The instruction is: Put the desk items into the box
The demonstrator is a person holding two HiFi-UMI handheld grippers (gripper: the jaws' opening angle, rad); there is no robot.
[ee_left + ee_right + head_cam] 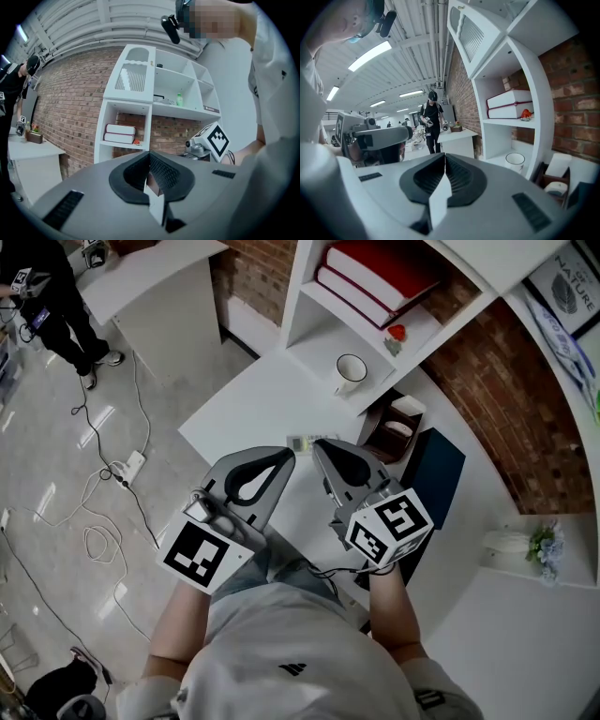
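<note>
On the white desk [253, 409] stand a white mug [351, 372], a small brown box [394, 432] with white items in it, and a dark blue folder [436, 470]. A small striped item [302, 441] lies just beyond the jaw tips. My left gripper [284, 457] and right gripper [319, 444] hang side by side over the desk's near edge, both shut and empty. In the left gripper view my left gripper [150, 153] points level at the shelf unit. In the right gripper view my right gripper [444, 155] has the mug [515, 161] and the box [555, 185] to its right.
A white shelf unit [309, 296] behind the desk holds red books [375, 273] and a small red figure [397, 333]. Cables and a power strip [127, 468] lie on the floor at left. A person [56, 306] stands by another white desk [150, 268].
</note>
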